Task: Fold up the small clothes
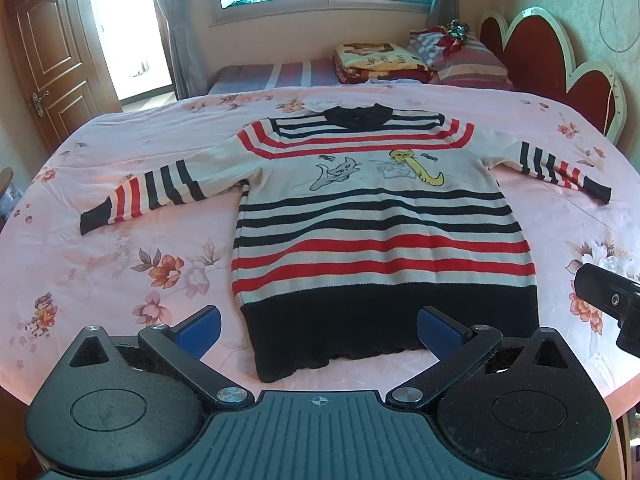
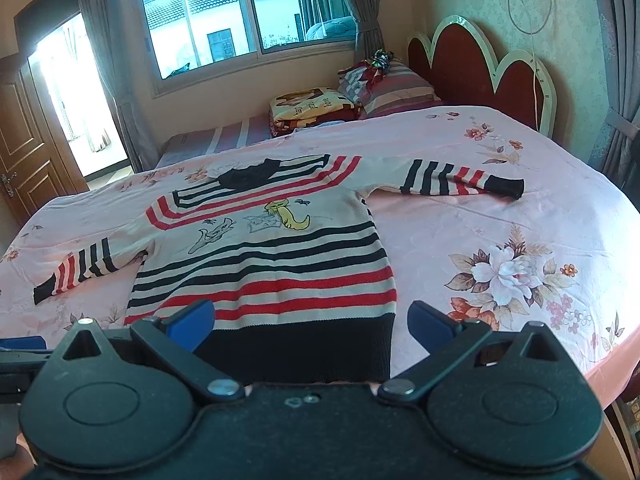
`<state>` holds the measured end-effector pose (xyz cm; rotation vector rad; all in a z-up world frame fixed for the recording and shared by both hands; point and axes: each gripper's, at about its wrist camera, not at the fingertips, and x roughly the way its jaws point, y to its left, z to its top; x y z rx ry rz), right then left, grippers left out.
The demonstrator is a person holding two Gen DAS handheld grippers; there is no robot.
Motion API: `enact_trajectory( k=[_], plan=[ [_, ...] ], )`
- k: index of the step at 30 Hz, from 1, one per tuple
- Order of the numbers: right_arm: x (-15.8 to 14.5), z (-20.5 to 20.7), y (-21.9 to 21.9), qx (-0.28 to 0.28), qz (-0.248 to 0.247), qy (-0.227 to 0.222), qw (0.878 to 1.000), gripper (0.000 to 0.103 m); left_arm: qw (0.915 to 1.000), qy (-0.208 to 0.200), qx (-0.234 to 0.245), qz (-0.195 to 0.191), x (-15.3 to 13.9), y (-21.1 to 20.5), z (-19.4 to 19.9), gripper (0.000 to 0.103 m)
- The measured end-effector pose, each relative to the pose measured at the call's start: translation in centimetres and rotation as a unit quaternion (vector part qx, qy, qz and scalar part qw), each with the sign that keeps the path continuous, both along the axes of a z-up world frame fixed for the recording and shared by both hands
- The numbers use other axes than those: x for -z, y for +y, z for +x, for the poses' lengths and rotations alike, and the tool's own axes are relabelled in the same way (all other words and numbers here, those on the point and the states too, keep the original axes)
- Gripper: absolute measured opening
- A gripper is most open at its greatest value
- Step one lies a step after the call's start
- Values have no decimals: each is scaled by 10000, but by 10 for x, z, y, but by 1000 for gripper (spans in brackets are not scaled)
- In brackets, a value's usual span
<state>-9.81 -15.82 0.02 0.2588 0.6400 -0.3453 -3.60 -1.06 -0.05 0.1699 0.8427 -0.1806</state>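
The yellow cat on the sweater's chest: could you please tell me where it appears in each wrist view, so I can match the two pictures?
Left wrist view: the yellow cat sits right of centre in the upper half, on the sweater.
Right wrist view: it lies just left of centre, at mid-height.
Shared landmark: the grey cat stitched to its left, and the red headboard behind.

left tool (image 1: 318, 330): jaws apart | right tool (image 2: 310, 326): jaws apart

In the right wrist view the right gripper (image 2: 310, 326) hides the sweater's (image 2: 264, 256) hem. The bed's (image 2: 500, 208) near edge is cut off.
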Motion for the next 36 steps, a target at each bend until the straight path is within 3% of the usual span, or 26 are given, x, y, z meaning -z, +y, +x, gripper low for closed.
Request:
enact_trajectory(
  k=[36],
  plan=[
    [10,10,-3,27,-11,97,9999,102,10000,61,-75,-12,4,1,14,103]
  ],
)
